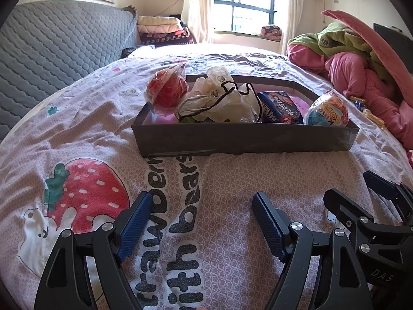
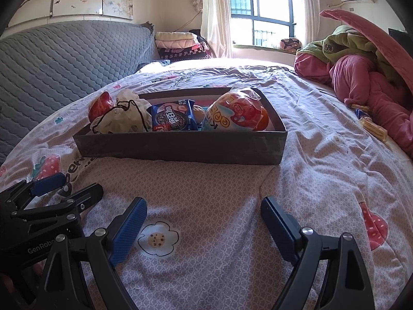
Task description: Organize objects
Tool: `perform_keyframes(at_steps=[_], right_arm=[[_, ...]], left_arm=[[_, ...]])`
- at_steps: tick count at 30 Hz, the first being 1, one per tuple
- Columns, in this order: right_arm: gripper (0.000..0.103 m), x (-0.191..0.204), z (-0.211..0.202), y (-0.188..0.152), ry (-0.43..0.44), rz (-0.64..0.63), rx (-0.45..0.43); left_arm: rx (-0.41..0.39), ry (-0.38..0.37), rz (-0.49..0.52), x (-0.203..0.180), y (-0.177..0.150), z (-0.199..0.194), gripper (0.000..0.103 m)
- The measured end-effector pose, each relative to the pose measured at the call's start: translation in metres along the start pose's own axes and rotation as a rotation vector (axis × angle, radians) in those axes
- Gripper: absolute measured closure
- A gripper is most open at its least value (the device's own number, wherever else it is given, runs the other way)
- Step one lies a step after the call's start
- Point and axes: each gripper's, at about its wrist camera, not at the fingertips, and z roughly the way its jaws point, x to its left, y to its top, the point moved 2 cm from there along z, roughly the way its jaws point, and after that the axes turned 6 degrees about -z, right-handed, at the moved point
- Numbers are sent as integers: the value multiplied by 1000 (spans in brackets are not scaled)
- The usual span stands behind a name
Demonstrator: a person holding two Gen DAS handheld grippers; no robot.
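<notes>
Snack-filled grey box (image 1: 242, 142) on the bedspread (image 1: 232, 180), both grippers' fingers (image 1: 134, 222) (image 2: 129, 232) spread, empty.

There was one dark box (image 2: 180, 147) on the bed. In it sat two big wrapped eggs (image 1: 326, 111), one blue cookie pack (image 2: 171, 118) and one white string bag (image 1: 219, 100). Two yellow snack packs (image 2: 374, 128) lay by the pink clothes.
</notes>
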Motion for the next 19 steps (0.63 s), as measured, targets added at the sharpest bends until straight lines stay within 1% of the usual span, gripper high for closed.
perform_keyframes(at_steps=[19], right_arm=[[13, 1, 2, 0, -2, -8, 10]], left_arm=[[3, -5, 3, -1, -2, 1, 22]])
